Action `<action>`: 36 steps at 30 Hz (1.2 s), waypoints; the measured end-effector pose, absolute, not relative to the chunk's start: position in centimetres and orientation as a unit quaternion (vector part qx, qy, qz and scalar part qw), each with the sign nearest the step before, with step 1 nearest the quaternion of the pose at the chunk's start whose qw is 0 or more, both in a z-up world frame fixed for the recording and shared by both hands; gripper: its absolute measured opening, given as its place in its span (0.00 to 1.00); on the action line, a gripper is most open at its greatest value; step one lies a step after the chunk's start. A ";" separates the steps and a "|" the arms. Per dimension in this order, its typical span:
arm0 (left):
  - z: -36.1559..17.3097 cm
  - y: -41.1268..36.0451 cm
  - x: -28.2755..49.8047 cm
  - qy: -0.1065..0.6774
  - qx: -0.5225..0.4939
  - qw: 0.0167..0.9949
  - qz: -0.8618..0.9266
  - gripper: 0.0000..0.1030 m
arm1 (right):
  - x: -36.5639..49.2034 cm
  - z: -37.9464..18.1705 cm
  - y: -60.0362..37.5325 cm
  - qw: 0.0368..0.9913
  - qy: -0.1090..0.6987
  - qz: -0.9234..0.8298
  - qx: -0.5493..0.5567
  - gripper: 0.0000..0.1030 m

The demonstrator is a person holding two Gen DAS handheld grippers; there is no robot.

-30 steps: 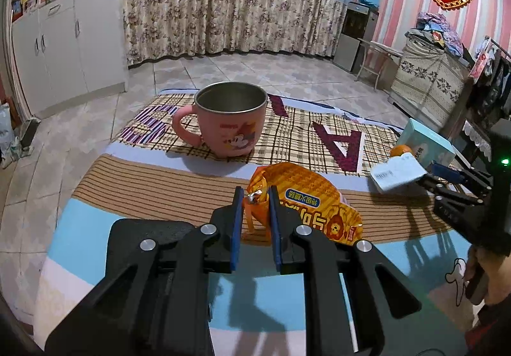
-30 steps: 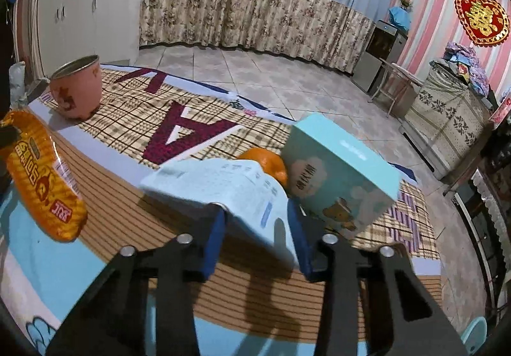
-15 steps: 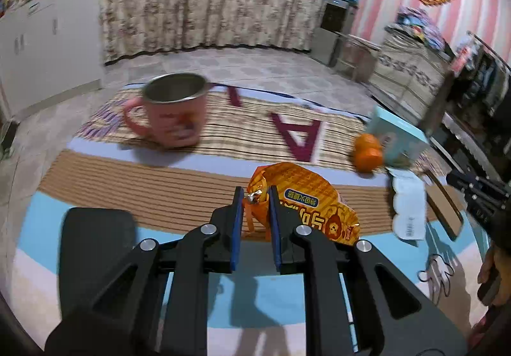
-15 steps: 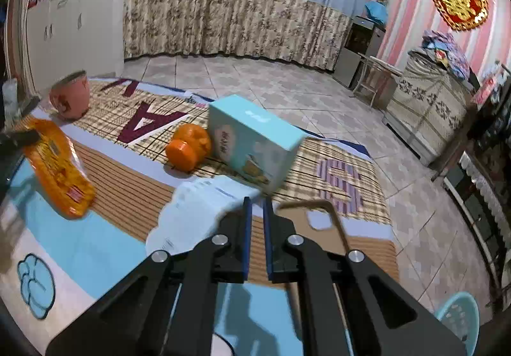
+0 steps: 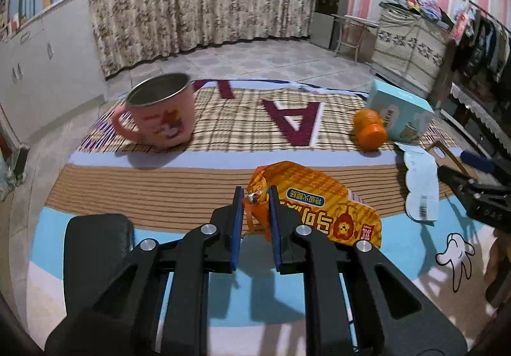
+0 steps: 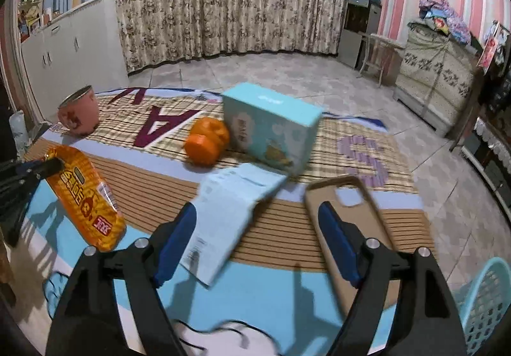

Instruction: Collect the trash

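We work over a tabletop (image 5: 95,215) covered by a patterned cloth in blue, brown stripes and plaid. Far left on it stands a pink mug (image 5: 159,113); far right sits a light-blue box (image 6: 271,127), with an orange fruit (image 6: 206,140) just beside its left face. A tan phone case (image 6: 348,196) lies near right. Our left hand-held gripper (image 5: 254,196) is clamped tight on the twisted end of the orange snack wrapper (image 5: 322,206), which hangs out to its right above the cloth. Our right hand-held gripper (image 6: 257,215) has just been opening and stands wide, its pads pressing nothing; the pale blue paper slip (image 6: 226,215) lies on the cloth by its left finger, its far end touching the box.
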State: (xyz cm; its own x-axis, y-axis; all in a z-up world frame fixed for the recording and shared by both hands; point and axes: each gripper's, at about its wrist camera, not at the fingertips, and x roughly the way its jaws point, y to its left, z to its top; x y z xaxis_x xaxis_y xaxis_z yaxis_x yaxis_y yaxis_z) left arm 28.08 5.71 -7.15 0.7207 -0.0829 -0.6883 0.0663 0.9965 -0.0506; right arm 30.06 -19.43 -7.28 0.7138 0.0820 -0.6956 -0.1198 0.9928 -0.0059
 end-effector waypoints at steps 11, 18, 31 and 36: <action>-7.3 7.6 28.4 0.374 -0.028 0.926 -0.037 0.14 | 31.5 -10.0 -16.5 0.915 0.398 0.047 -0.042 0.52; -6.6 7.3 28.0 0.359 -0.059 0.930 -0.057 0.14 | 28.9 -7.9 -18.9 0.922 0.381 0.047 -0.047 0.52; -5.3 -1.9 25.2 0.344 0.026 0.932 -0.111 0.13 | 21.3 -3.2 -29.7 0.936 0.350 -0.006 -0.021 0.52; -4.0 -7.6 23.0 0.328 0.052 0.930 -0.158 0.13 | 18.3 -2.3 -34.4 0.939 0.340 -0.041 -0.015 0.52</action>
State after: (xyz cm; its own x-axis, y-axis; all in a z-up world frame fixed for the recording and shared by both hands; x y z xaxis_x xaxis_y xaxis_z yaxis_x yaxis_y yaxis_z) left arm 23.00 -7.59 -4.01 0.7348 -0.2597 -0.6266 0.3282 0.9446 -0.0066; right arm 18.34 -34.40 -2.28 0.7654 -0.0879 -0.6375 0.0678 0.9961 -0.0560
